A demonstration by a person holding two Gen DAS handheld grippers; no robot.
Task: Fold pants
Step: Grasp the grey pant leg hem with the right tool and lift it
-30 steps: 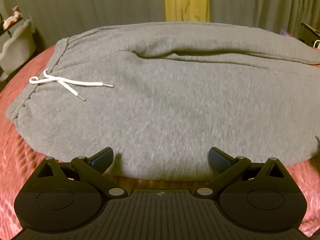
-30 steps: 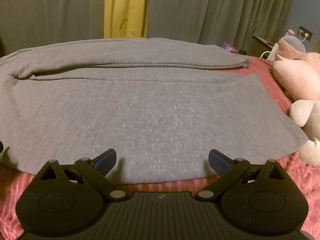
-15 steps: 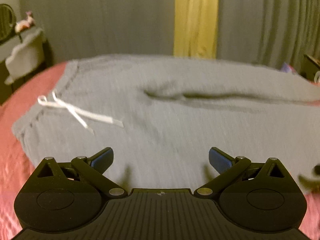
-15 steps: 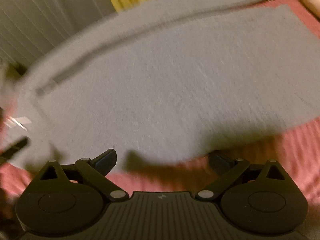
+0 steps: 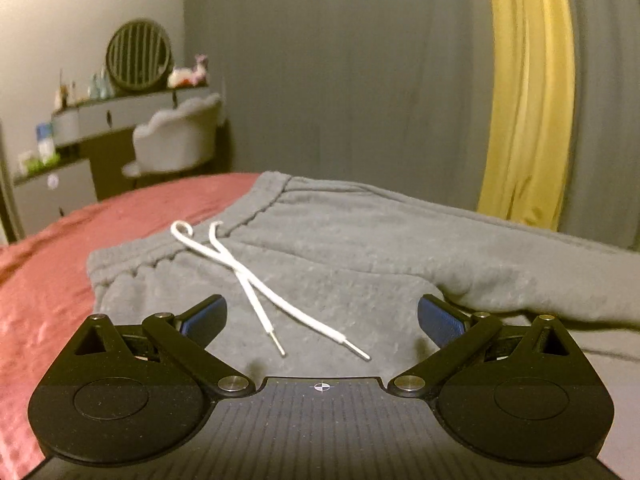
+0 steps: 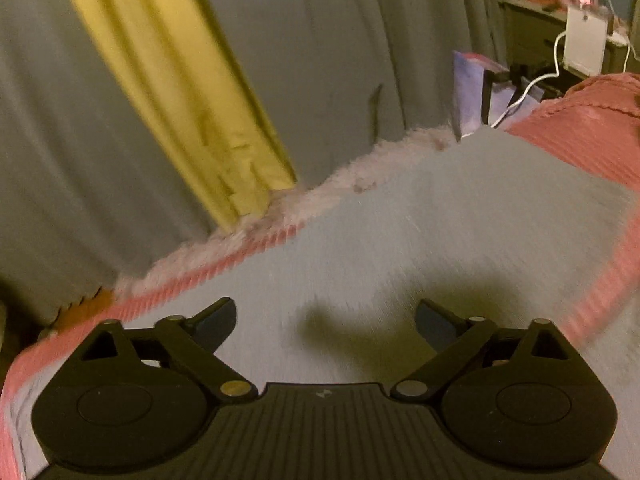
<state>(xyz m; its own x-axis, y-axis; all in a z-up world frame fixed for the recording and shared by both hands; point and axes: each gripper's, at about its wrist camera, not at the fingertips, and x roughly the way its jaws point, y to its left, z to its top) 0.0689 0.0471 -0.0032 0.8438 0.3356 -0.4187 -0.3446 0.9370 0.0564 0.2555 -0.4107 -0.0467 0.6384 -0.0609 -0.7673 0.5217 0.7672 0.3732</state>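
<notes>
Grey sweatpants (image 5: 360, 256) lie flat on a red bedspread (image 5: 48, 280). In the left wrist view the waistband is at the left with a white drawstring (image 5: 256, 280) trailing toward me. My left gripper (image 5: 320, 320) is open and empty, low over the waist area, its tips on either side of the drawstring ends. In the right wrist view the grey fabric of a leg (image 6: 440, 232) fills the middle, blurred. My right gripper (image 6: 324, 320) is open and empty just above that fabric, casting a shadow on it.
Grey curtains with a yellow strip (image 5: 524, 120) hang behind the bed. A dresser with a round mirror (image 5: 138, 56) and a white chair (image 5: 176, 140) stand at the far left. A nightstand with cables (image 6: 560, 44) is at the right, beyond the bedspread (image 6: 592, 128).
Both grippers moved forward over the pants and tilted up. The left one now sits at the drawstring; the right one swung toward the far bed edge. Both stayed open.
</notes>
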